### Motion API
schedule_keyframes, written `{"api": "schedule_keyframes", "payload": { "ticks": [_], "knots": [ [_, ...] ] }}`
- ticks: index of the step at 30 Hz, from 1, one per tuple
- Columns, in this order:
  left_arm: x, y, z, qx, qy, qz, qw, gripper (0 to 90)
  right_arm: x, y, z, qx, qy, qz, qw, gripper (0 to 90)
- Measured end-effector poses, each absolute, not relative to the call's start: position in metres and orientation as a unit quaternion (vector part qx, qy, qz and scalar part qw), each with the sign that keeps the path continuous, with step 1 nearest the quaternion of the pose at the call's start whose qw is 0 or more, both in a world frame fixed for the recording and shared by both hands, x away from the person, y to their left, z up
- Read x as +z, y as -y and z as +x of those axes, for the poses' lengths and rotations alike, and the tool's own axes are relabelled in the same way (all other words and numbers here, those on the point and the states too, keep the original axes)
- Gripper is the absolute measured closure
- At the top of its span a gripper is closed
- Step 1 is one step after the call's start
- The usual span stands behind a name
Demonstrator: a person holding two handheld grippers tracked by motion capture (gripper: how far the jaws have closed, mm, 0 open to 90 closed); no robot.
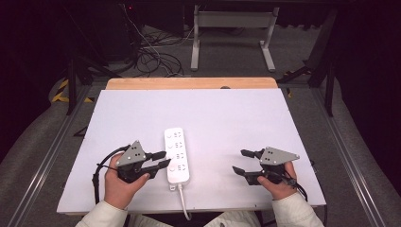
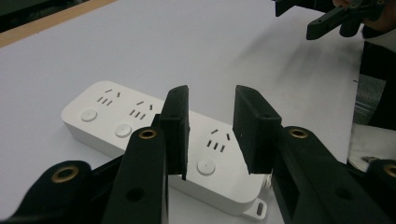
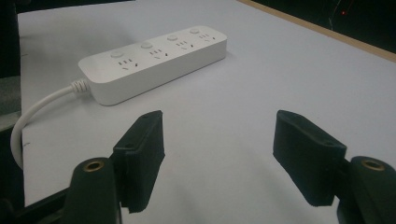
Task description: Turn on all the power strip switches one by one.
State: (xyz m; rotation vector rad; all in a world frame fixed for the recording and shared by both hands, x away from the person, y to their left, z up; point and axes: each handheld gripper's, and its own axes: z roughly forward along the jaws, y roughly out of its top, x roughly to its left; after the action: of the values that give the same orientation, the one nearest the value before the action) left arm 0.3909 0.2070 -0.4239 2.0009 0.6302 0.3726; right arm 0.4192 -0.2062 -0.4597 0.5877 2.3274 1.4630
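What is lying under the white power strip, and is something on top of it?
The power strip lies flat on the white table. Nothing rests on it; its sockets and buttons are bare. The left gripper hovers beside it. Its underside is hidden.

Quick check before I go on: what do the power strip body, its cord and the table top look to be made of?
Power strip: looks like hard white plastic, smooth and slightly glossy, with moulded rounded edges. Cord: likely white rubbery or PVC sheath, with a ribbed strain relief. Table top: matte white sheet, material unclear, over a wood-look board at the far edge.
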Motion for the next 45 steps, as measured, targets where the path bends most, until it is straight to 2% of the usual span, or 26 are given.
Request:
{"api": "schedule_keyframes", "payload": {
  "ticks": [6, 11, 17, 30, 45],
  "knots": [
    [-0.423, -0.203, 0.393, 0.148, -0.256, 0.826, 0.480, 66.5, -0.460, 0.207, 0.420, 0.514, -0.816, 0.207, 0.165, 34.1],
    [-0.426, -0.200, 0.400, 0.120, -0.275, 0.835, 0.462, 68.6, -0.460, 0.207, 0.420, 0.511, -0.818, 0.206, 0.164, 34.1],
    [-0.429, -0.193, 0.408, 0.085, -0.278, 0.851, 0.437, 76.3, -0.461, 0.207, 0.421, 0.510, -0.819, 0.207, 0.163, 34.1],
    [-0.437, -0.182, 0.419, 0.055, -0.268, 0.885, 0.376, 89.4, -0.461, 0.207, 0.421, 0.507, -0.821, 0.207, 0.162, 34.1],
    [-0.442, -0.171, 0.423, 0.061, -0.254, 0.910, 0.322, 89.9, -0.462, 0.207, 0.421, 0.505, -0.823, 0.205, 0.163, 34.1]
  ]
}}
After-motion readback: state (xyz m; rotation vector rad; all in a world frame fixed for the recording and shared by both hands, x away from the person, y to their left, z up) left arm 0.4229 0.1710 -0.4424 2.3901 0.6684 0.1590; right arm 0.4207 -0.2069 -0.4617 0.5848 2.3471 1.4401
